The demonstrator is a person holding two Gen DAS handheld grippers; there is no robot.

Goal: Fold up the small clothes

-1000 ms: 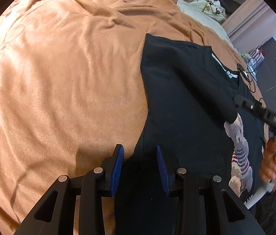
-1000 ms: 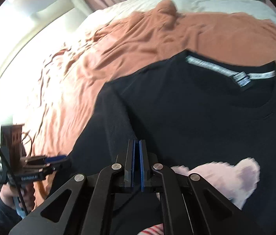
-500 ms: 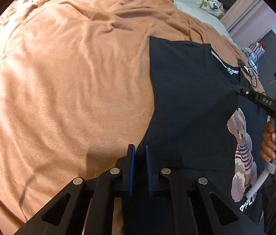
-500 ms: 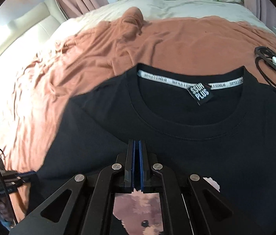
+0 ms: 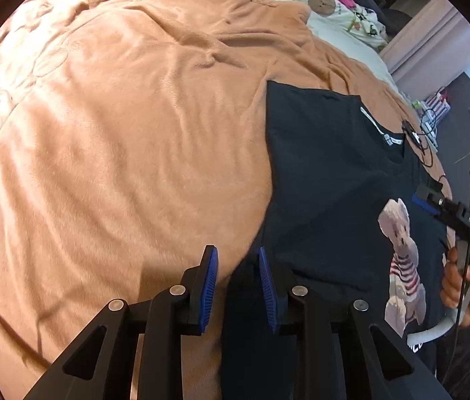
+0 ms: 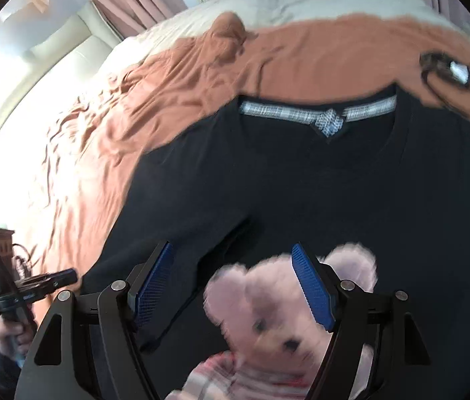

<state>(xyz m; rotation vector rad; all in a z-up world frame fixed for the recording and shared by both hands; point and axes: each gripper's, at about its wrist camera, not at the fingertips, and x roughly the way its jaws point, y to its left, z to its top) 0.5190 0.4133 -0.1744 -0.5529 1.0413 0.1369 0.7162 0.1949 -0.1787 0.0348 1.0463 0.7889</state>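
A black T-shirt point(image 5: 328, 180) with a teddy bear print point(image 5: 401, 253) lies face up on an orange blanket point(image 5: 118, 133), its left sleeve folded in over the body. My left gripper point(image 5: 237, 285) is open over the shirt's left edge, holding nothing. My right gripper point(image 6: 235, 286) is open and empty above the bear print point(image 6: 278, 303), below the collar point(image 6: 321, 113). The right gripper also shows at the right of the left wrist view point(image 5: 428, 200). The left one shows at the lower left of the right wrist view point(image 6: 65, 276).
A black cable with a small device point(image 6: 458, 70) lies on the blanket past the shirt's right shoulder. Pillows and soft toys point(image 5: 335, 3) sit at the head of the bed. A bed headboard and curtains point(image 6: 101, 10) stand beyond.
Both grippers have opened and let go of the shirt. The sleeve fold now lies flat. The right gripper pulled back toward the bear print.
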